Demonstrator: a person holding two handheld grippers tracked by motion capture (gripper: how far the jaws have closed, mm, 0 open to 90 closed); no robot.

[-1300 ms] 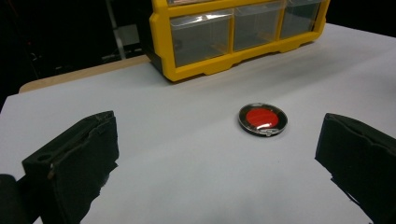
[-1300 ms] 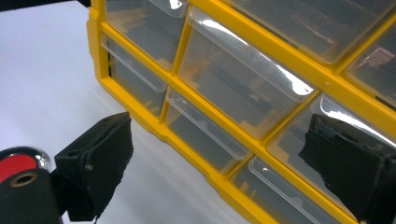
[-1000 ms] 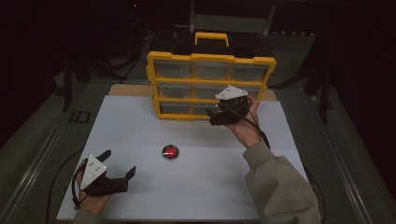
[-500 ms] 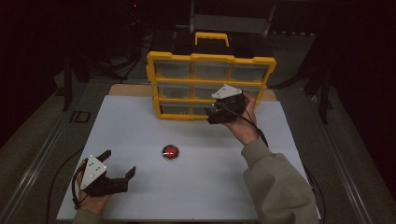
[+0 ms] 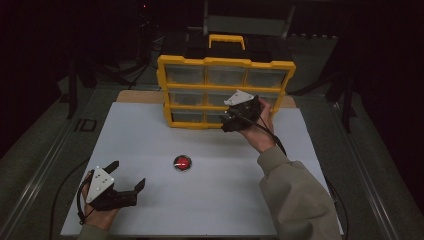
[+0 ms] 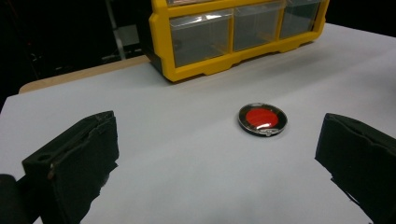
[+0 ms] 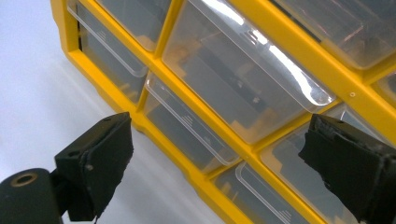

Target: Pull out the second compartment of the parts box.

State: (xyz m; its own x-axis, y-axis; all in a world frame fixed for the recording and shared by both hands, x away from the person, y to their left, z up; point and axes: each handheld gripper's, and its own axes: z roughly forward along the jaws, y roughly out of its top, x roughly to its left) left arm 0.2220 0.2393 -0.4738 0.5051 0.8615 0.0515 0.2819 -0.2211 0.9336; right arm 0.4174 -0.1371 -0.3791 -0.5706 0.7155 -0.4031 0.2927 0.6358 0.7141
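A yellow drawer cabinet (image 5: 226,91) with clear drawers stands upright at the back of the white table. My right gripper (image 5: 235,116) hovers open just in front of its lower middle drawers; in the right gripper view a clear drawer front (image 7: 243,70) lies between the wide-apart jaws, untouched. A small round red disc with a dark rim (image 5: 182,162) lies on the table centre. My left gripper (image 5: 127,176) rests open near the front left corner; in the left gripper view the red disc (image 6: 262,118) lies ahead of the gripper, toward the right jaw.
The white board (image 5: 150,140) covers a wooden tabletop whose edge (image 5: 140,96) shows at the back left. Dark metal rails run along both sides. The cabinet's yellow handle (image 5: 227,41) sticks up at the back.
My right gripper has shifted slightly left and closer to the cabinet front. The left gripper and the red disc have stayed still.
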